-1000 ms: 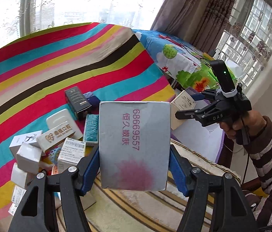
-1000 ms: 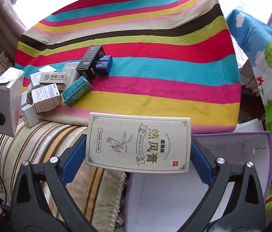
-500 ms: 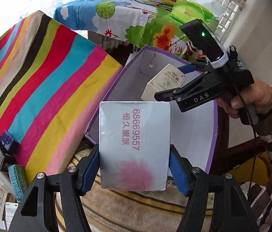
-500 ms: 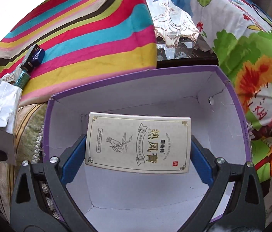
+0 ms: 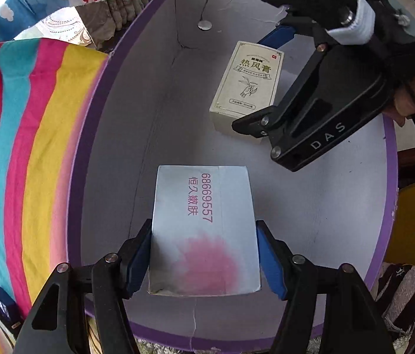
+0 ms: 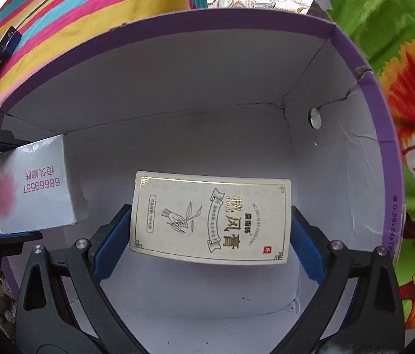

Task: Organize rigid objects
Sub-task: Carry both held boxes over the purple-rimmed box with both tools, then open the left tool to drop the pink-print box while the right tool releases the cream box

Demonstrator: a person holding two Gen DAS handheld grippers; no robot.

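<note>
Boxes hang inside the purple-rimmed carton (image 5: 119, 153), both grippers pointing down into it; the left gripper (image 5: 204, 253) clamps a pale box with a pink bloom (image 5: 204, 230) near the carton's left wall, the right gripper (image 6: 210, 236) clamps a cream box with gold lettering (image 6: 210, 215) near its middle; whether either box touches the carton floor cannot be told; only the left view shows a hand (image 5: 413, 100) gripping the right tool; a striped cloth (image 5: 21, 147) lies beside the carton.
</note>
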